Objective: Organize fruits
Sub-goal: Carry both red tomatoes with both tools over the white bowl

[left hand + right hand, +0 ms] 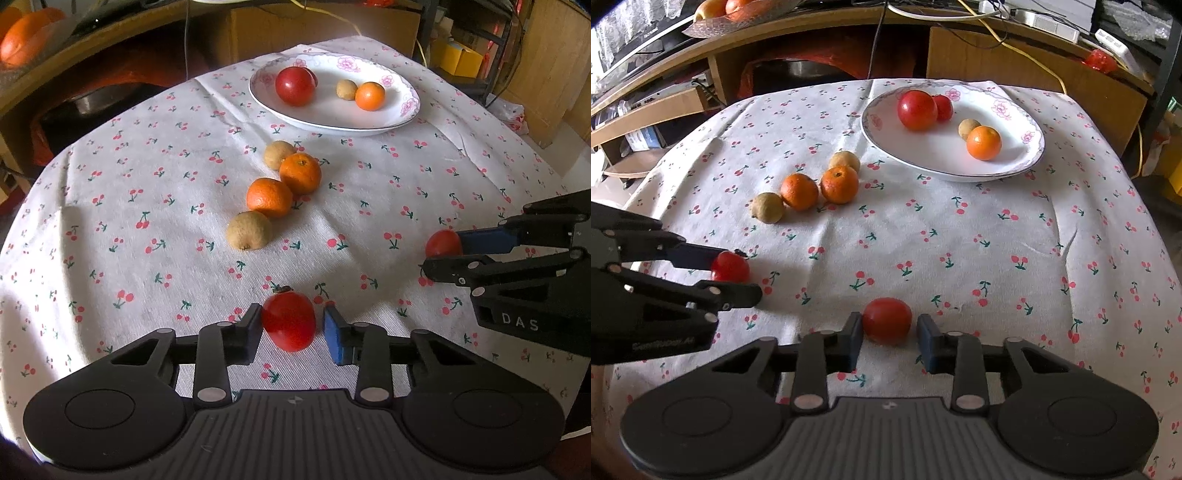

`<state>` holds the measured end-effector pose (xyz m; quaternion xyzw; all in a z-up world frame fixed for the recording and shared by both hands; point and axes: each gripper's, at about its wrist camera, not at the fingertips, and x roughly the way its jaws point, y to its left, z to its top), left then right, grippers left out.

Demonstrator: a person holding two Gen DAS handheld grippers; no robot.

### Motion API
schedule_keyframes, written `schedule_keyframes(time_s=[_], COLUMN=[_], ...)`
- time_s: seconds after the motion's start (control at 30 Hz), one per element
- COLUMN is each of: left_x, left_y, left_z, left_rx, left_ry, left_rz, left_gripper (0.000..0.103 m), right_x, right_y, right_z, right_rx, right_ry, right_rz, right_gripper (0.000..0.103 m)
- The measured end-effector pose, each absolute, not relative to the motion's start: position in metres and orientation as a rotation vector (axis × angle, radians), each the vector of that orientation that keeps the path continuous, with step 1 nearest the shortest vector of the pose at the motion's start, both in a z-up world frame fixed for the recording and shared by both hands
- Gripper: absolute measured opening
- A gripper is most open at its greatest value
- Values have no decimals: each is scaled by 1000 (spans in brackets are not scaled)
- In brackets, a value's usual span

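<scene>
Straddling left tomato (289, 320) with left jaws slightly apart, clamping right tomato (887, 320) in right jaws, likely both for upper-centre plate (332, 110).

On the plate (332, 120), a small tomato (313, 75) is being hidden almost wholly by the large tomato (294, 86) in the left wrist view. The right gripper (441, 254) is being cut off there by the right edge, and the lower part of its red tomato (441, 242) is being covered by a black finger. In the right wrist view the left gripper (738, 275) is being cut off by the left edge, and the second red tomato (730, 266) is being partly masked by its fingers. Blurred orange fruit (22, 37) is being clipped by the left wrist view's top left corner.
</scene>
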<state>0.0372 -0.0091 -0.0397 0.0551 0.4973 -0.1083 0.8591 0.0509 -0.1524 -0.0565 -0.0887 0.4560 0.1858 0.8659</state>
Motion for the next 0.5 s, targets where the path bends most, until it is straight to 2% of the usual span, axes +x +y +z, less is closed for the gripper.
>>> schedule_keyframes(time_s=[0.17, 0.5], left_x=[39, 43], left_y=[-6, -18], left_z=[-39, -32], left_rx=[98, 112], left_ry=[1048, 1023], left_rz=[-215, -240], left_gripper=[38, 37], right_x=[48, 48], right_y=[-153, -155], right_z=[-56, -47], right_rx=[-182, -147], right_ry=[950, 920], right_rz=[383, 380], right_gripper=[28, 27])
